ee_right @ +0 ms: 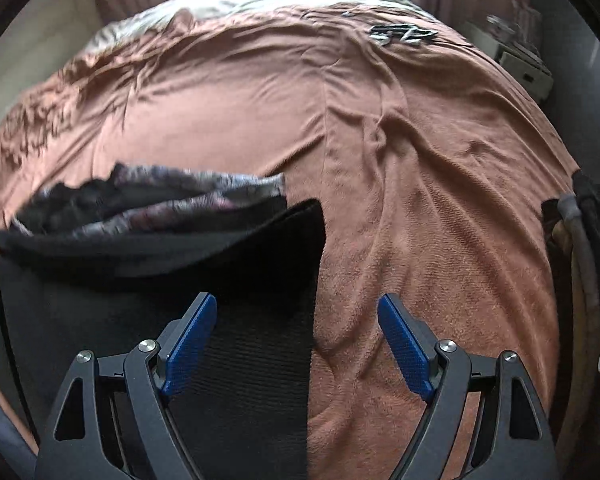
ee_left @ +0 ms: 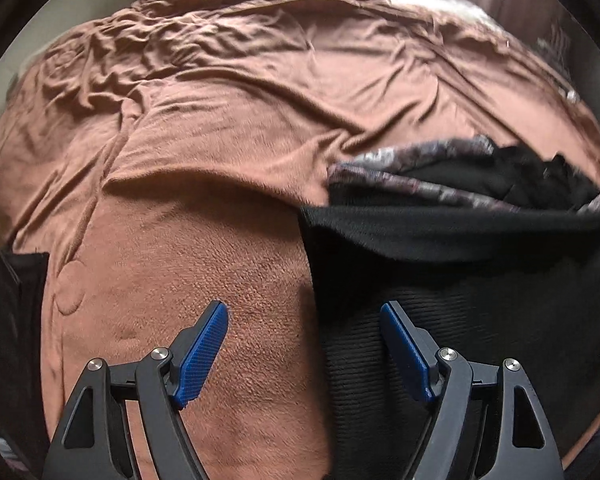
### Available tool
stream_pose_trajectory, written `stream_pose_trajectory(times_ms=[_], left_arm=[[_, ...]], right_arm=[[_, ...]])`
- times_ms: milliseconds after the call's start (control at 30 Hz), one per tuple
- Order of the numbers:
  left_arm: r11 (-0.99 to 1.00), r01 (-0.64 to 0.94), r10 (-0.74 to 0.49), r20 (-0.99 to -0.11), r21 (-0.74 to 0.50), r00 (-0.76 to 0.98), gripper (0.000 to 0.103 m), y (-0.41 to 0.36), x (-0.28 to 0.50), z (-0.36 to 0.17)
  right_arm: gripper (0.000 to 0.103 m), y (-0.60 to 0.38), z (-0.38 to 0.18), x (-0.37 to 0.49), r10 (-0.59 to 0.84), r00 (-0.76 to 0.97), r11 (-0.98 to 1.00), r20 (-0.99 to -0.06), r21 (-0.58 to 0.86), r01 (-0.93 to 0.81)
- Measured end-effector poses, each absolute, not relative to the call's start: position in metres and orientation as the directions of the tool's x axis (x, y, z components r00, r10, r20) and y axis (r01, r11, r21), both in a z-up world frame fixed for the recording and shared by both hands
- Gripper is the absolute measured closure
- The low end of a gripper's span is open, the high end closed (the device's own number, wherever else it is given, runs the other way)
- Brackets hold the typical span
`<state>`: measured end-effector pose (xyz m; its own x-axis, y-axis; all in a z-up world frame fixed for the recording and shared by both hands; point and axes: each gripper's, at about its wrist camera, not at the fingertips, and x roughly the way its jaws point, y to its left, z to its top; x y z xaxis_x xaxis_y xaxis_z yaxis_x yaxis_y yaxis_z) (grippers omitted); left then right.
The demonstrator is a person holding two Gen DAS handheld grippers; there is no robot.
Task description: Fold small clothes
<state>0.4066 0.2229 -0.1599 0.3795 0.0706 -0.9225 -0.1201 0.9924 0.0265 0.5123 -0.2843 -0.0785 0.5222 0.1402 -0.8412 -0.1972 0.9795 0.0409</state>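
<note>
A black knit garment [ee_left: 480, 300] lies on the brown blanket [ee_left: 220, 140], its far edge folded over in a thick band. Behind it rests a folded patterned grey cloth [ee_left: 420, 164] with more black fabric on top. My left gripper [ee_left: 304, 312] hovers open over the garment's left edge, one blue pad above blanket, the other above the knit. In the right wrist view the same black garment [ee_right: 180, 272] fills the lower left, with the patterned cloth [ee_right: 200, 192] beyond it. My right gripper [ee_right: 298, 304] stands open over the garment's right edge, nothing between its pads.
The brown blanket [ee_right: 420, 160] covers the whole bed in wrinkles. A small black-and-white item [ee_right: 404, 36] lies far back on it. A dark object [ee_left: 16, 312] sits at the bed's left edge, and straps or hoses [ee_right: 580, 260] hang at the right edge.
</note>
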Motion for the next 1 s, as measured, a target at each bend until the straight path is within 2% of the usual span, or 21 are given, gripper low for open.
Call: stream_pose_trajectory(times_ms=[233, 333, 533, 600, 633, 667, 767, 1000], left_arm=[[0.993, -0.116, 0.080, -0.920, 0.038, 0.384, 0.023, 0.225, 0.427, -0.173], [0.992, -0.118, 0.085, -0.913, 0.041, 0.399, 0.023, 0.227, 0.439, -0.174], [0.987, -0.158, 0.062, -0.905, -0.006, 0.422, 0.023, 0.240, 0.461, -0.174], [0.985, -0.171, 0.049, -0.899, -0.029, 0.435, 0.026, 0.244, 0.465, -0.174], [0.983, -0.179, 0.041, -0.896, -0.043, 0.441, 0.028, 0.246, 0.467, -0.174], [0.980, -0.187, 0.028, -0.893, -0.063, 0.449, 0.033, 0.248, 0.469, -0.174], [0.974, -0.193, -0.013, -0.880, -0.119, 0.474, 0.046, 0.249, 0.470, -0.172], [0.960, -0.186, -0.091, -0.859, -0.211, 0.504, 0.055, 0.254, 0.474, -0.174]], right_arm=[[0.021, -0.273, -0.097, 0.540, 0.074, 0.515, 0.982, -0.854, -0.028, -0.188], [0.022, -0.274, -0.101, 0.554, 0.092, 0.517, 0.985, -0.851, 0.000, -0.175], [0.038, -0.285, -0.109, 0.579, 0.143, 0.533, 0.987, -0.834, 0.082, -0.137], [0.045, -0.290, -0.111, 0.584, 0.163, 0.543, 0.986, -0.823, 0.114, -0.123], [0.052, -0.292, -0.111, 0.586, 0.183, 0.547, 0.983, -0.817, 0.138, -0.123], [0.058, -0.292, -0.111, 0.587, 0.196, 0.548, 0.981, -0.813, 0.154, -0.122], [0.065, -0.292, -0.113, 0.588, 0.224, 0.556, 0.975, -0.800, 0.178, -0.136], [0.066, -0.302, -0.120, 0.591, 0.296, 0.553, 0.955, -0.779, 0.253, -0.155]])
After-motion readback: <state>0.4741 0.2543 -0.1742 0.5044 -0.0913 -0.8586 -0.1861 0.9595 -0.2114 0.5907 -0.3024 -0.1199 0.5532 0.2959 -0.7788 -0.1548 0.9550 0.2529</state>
